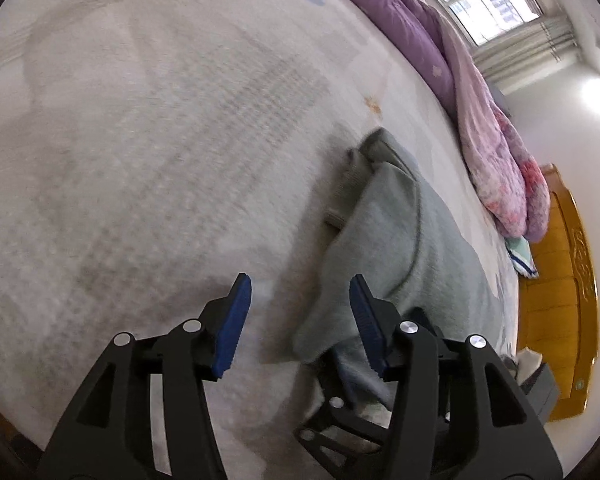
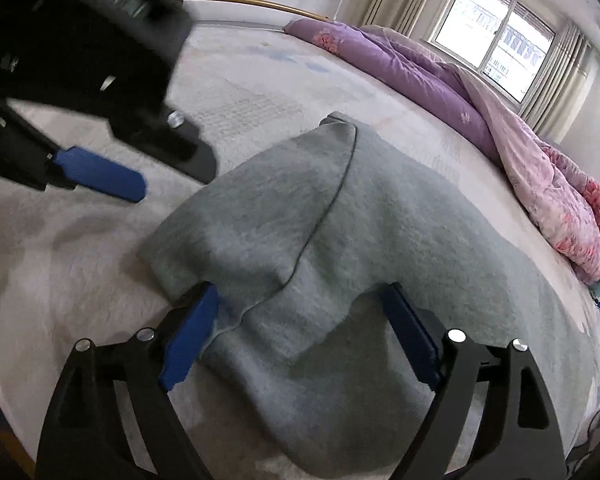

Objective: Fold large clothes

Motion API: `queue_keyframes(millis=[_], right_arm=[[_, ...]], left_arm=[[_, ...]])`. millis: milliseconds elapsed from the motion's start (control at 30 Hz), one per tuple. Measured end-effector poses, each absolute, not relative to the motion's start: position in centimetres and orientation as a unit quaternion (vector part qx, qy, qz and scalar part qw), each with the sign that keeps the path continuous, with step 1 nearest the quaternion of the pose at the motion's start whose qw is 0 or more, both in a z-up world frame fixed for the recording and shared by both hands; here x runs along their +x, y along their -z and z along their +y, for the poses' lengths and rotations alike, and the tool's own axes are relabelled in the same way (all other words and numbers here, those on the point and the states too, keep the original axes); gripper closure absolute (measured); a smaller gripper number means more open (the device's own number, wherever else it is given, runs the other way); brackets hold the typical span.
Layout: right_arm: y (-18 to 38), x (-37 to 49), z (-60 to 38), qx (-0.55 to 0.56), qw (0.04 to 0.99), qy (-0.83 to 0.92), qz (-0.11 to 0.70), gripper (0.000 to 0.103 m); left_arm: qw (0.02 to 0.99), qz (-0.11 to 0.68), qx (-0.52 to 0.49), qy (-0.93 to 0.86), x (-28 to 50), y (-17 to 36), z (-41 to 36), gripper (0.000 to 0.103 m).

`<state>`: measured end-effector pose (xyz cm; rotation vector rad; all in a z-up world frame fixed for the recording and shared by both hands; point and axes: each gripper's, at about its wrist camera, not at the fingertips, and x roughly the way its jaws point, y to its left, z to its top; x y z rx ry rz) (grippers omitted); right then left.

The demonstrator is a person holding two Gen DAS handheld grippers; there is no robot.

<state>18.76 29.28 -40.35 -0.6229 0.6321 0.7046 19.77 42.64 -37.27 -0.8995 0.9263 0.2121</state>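
On bed (image 2: pixel 80 248), near purple quilt (image 2: pixel 440 92): grey garment (image 2: pixel 340 232) heaped. Right claw (image 2: pixel 296 320) apart, astride garment edge; left claw (image 1: pixel 300 312) apart, beside garment. Risk: pinching several layers, dragging heap crooked.

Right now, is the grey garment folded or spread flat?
Folded: the grey garment lies bunched in overlapping layers on the bed, one flap doubled over.

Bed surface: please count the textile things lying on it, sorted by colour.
Grey-green knitted garment: 1
Purple quilt with small flowers: 1
Pink floral quilt: 1
Total: 3, all on the pale bed sheet.
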Motion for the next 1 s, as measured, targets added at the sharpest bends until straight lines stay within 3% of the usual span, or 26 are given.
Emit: queue_keyframes(millis=[167,267,367,467,633,667,700,800,1000], right_arm=[[39.9,19.1,28.6,-0.266,0.817,-0.371,0.353,0.02],[41.0,19.5,29.6,-0.296,0.823,-0.354,0.33,0.013],[40.9,19.8,30.0,-0.286,0.832,-0.344,0.329,0.014],[40.4,21.1,29.8,-0.264,0.847,-0.321,0.33,0.036],[40.9,21.8,30.8,-0.284,0.851,-0.298,0.326,0.04],[41.0,21.5,31.0,-0.293,0.851,-0.297,0.318,0.054],[40.9,21.4,31.1,-0.295,0.85,-0.3,0.318,0.074],[39.4,22.7,29.1,-0.217,0.852,-0.312,0.361,0.082],[34.2,26.6,21.0,0.066,0.819,-0.374,0.43,0.083]], left_arm=[[0.797,0.43,-0.413,-0.1,19.2,37.0,43.0,0.051],[0.799,0.427,-0.412,-0.103,19.2,36.7,43.0,0.051],[0.803,0.429,-0.4,-0.105,18.9,36.3,43.0,0.051],[0.801,0.424,-0.408,-0.107,18.4,36.1,43.5,0.051],[0.803,0.423,-0.404,-0.115,18.3,36.0,43.6,0.051],[0.801,0.423,-0.408,-0.115,18.3,36.0,43.5,0.051],[0.8,0.423,-0.411,-0.112,18.3,35.9,43.4,0.051],[0.805,0.418,-0.405,-0.113,18.3,35.1,43.0,0.051],[0.821,0.394,-0.399,-0.11,18.6,32.5,41.5,0.051]])
